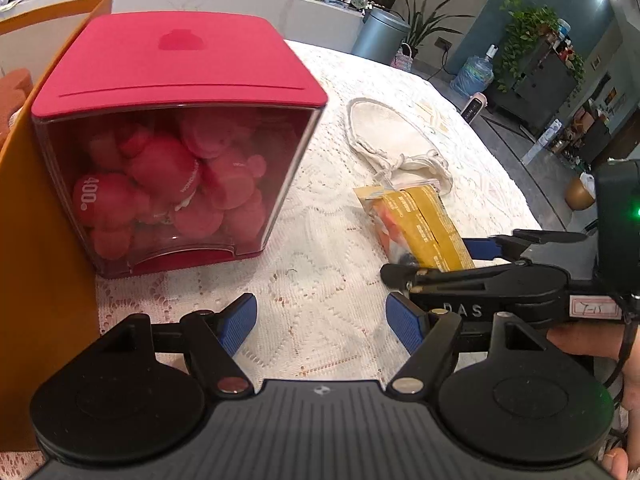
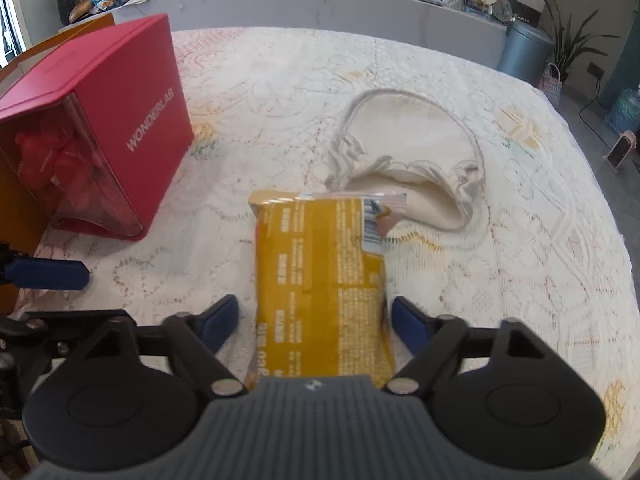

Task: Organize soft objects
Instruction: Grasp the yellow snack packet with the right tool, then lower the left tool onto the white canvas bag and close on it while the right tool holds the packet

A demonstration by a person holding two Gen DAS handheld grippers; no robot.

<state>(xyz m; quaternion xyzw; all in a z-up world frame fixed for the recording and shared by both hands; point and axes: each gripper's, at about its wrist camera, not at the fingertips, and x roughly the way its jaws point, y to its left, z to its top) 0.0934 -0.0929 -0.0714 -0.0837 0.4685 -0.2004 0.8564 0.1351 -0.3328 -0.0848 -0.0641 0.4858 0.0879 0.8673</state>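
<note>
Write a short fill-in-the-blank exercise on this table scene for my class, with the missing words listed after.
1. The storage box has a lid coloured ____.
2. The yellow packet lies between the fingers of the ____ tool.
3. The open pouch beyond the packet is coloured ____.

Missing words: red; right; cream

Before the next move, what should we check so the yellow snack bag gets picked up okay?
1. Yellow packet sits between the right gripper's jaws: ok.
2. Jaws pressing on it: not ok, a gap shows on one side.
3. Packet lifted off the tablecloth: cannot tell.
4. White pouch mouth gaping toward the packet: ok.
5. Left gripper open and empty, free to help: ok.
6. Red box standing apart from the packet: ok.
</note>
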